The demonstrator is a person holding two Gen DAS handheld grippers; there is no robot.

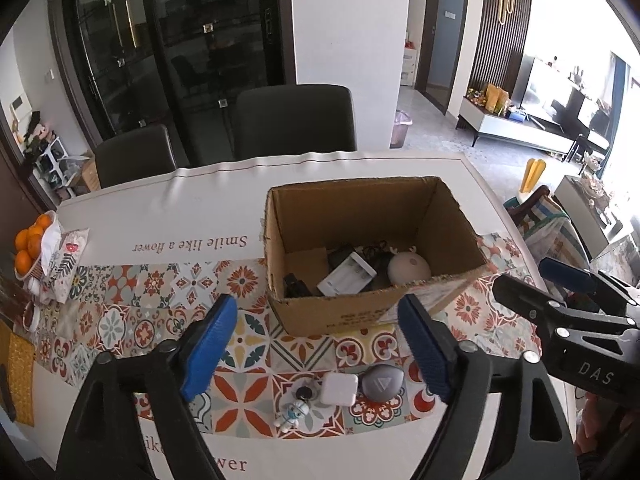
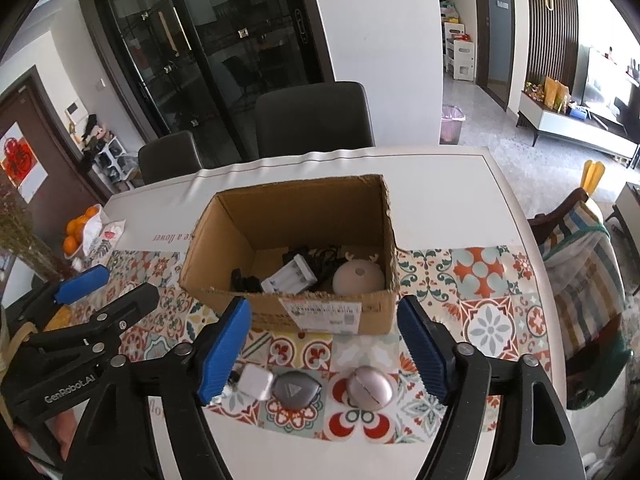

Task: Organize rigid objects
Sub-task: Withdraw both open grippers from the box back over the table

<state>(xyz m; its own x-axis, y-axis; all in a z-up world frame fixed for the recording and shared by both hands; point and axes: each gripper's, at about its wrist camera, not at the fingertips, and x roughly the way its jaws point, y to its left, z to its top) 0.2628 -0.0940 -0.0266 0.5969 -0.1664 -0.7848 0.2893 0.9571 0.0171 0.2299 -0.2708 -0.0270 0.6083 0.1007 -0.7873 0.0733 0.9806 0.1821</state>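
An open cardboard box (image 1: pixel 352 314) (image 2: pixel 280 220) stands on the patterned tablecloth; inside lie a white battery charger (image 1: pixel 347 279) (image 2: pixel 289 278), black cables and a round beige deer-faced gadget (image 1: pixel 409 269) (image 2: pixel 359 278). In front of the box on the cloth lie a small astronaut figure with a keyring (image 1: pixel 294 412), a white cube charger (image 1: pixel 339 389) (image 2: pixel 255 382), a grey rounded device (image 1: pixel 382 382) (image 2: pixel 295 390) and a pinkish round case (image 2: pixel 369 387). My left gripper (image 1: pixel 320 346) hangs open above the figure, cube and grey device. My right gripper (image 2: pixel 322 346) hangs open above the grey device and pink case. Neither holds anything.
Oranges (image 1: pixel 30 246) (image 2: pixel 78 230) and a printed bag sit at the table's left edge. Two dark chairs (image 1: pixel 296 120) (image 2: pixel 316 120) stand behind the table. A chair with striped fabric (image 2: pixel 580 264) is at the right. Each gripper shows at the side of the other's view.
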